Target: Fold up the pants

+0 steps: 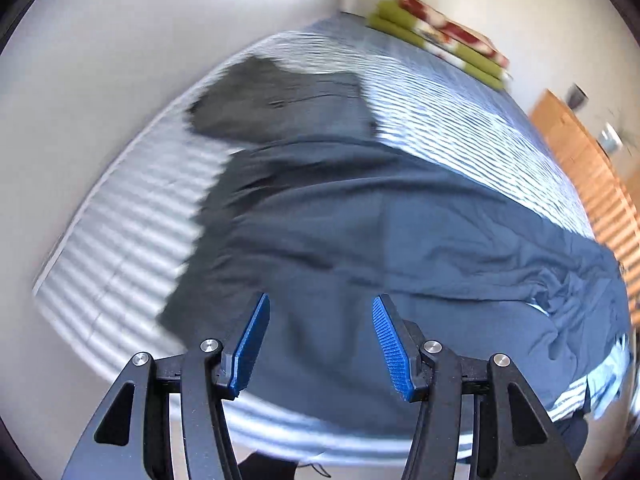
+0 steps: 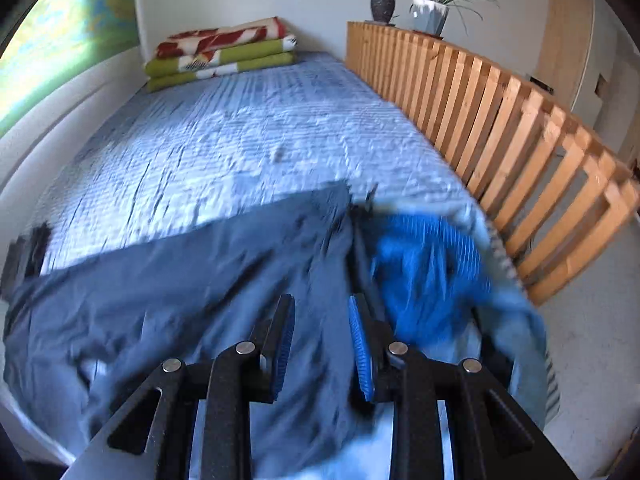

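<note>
Dark grey-blue pants (image 1: 340,216) lie spread across a bed with a blue-and-white striped sheet (image 1: 440,112). In the left wrist view my left gripper (image 1: 320,298) hovers over the near part of the pants. It is open, with nothing between its blue pads (image 1: 250,344). In the right wrist view the pants (image 2: 192,272) cover the near left of the sheet (image 2: 240,140). My right gripper (image 2: 321,300) is above them with its jaws apart and not gripping the cloth. To its right is a blurred bright blue shape (image 2: 428,272); I cannot tell what it is.
Folded green and red blankets (image 2: 220,54) are stacked at the far end of the bed. A wooden slatted rail (image 2: 480,120) runs along the bed's right side, with two plant pots (image 2: 430,12) on top. A white wall (image 1: 100,80) borders the left side.
</note>
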A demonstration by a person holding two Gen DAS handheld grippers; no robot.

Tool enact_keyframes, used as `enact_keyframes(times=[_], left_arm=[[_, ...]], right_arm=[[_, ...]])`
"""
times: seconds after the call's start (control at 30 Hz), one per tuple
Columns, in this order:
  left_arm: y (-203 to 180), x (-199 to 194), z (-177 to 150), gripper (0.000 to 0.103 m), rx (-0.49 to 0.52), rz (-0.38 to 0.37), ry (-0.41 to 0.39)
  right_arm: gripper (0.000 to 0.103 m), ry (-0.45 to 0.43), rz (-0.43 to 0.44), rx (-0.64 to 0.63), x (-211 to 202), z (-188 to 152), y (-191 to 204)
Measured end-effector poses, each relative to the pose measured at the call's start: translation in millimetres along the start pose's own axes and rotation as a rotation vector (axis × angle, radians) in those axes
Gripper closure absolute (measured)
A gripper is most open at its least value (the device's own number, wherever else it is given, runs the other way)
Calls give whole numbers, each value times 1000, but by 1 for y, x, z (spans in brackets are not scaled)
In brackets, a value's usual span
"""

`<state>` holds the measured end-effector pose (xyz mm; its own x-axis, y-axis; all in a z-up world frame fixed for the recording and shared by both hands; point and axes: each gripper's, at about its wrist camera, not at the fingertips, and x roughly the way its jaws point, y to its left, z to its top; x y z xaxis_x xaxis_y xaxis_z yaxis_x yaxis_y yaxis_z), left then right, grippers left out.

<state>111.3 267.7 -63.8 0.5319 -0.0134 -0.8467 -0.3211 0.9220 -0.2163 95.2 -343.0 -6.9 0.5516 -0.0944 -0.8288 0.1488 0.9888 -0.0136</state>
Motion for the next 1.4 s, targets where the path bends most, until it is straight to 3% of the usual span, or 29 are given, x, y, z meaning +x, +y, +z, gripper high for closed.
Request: enact_keyframes(times=[0.13, 0.33, 0.53, 0.8, 0.93, 1.1, 1.27, 1.4], left_arm=[[54, -6, -17, 45, -105, 45, 5], [102, 12, -47, 45, -217, 9, 70], [97, 36, -61, 45, -237, -56, 103], [79, 55, -62, 45, -247, -103, 131], [64, 61, -59, 45, -229, -95, 141], [64, 63, -54, 45, -238, -89, 150], [61, 66, -47, 41, -233, -55, 172], [59, 74, -39, 40, -249, -57, 184]], right_arm=[[78, 59, 8, 53, -2, -46, -4], [78, 129, 0, 104, 3, -80, -16], [73, 172, 22, 219, 7, -90, -36], [63, 172, 120, 338, 22, -81, -52], [61, 174, 58, 306, 42, -67, -38], [61, 210, 46, 363, 64, -55, -39], [61, 227, -55, 259, 69, -48, -24], [79, 253, -85, 221, 76, -45, -16]])
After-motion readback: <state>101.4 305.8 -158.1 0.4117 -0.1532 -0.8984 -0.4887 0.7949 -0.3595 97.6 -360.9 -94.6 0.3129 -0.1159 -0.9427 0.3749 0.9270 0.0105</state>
